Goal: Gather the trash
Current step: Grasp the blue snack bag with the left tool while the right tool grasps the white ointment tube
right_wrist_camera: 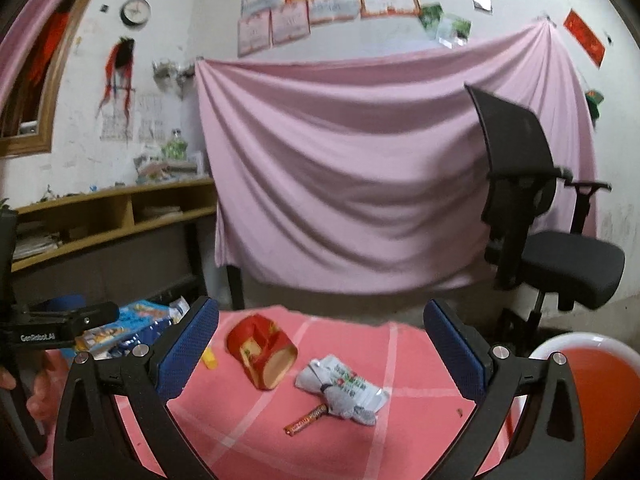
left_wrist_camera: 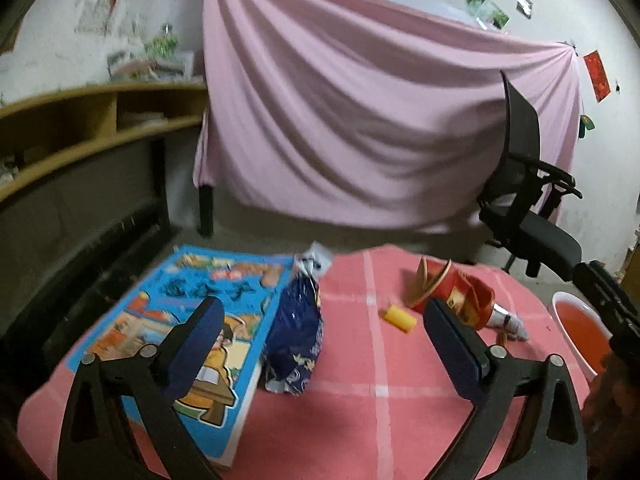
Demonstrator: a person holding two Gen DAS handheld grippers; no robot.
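On the pink checked tablecloth point(left_wrist_camera: 352, 412) lie a dark blue crumpled snack bag point(left_wrist_camera: 298, 340), a small yellow piece point(left_wrist_camera: 400, 319), a crushed red paper cup point(left_wrist_camera: 460, 296) and a crumpled white wrapper point(left_wrist_camera: 510, 322). My left gripper point(left_wrist_camera: 324, 344) is open and empty, with the blue bag between its fingers' span. In the right wrist view the red cup point(right_wrist_camera: 262, 354), white wrapper point(right_wrist_camera: 344, 390) and a thin orange candy wrapper point(right_wrist_camera: 306, 420) lie ahead. My right gripper point(right_wrist_camera: 320, 356) is open and empty above them.
A blue picture book point(left_wrist_camera: 192, 332) lies at the table's left. A white bin with a red liner point(right_wrist_camera: 596, 400) stands at the right, also in the left wrist view point(left_wrist_camera: 580, 328). A black office chair point(right_wrist_camera: 532, 216), pink sheet point(right_wrist_camera: 360, 168) and wooden shelf point(right_wrist_camera: 112, 216) stand behind.
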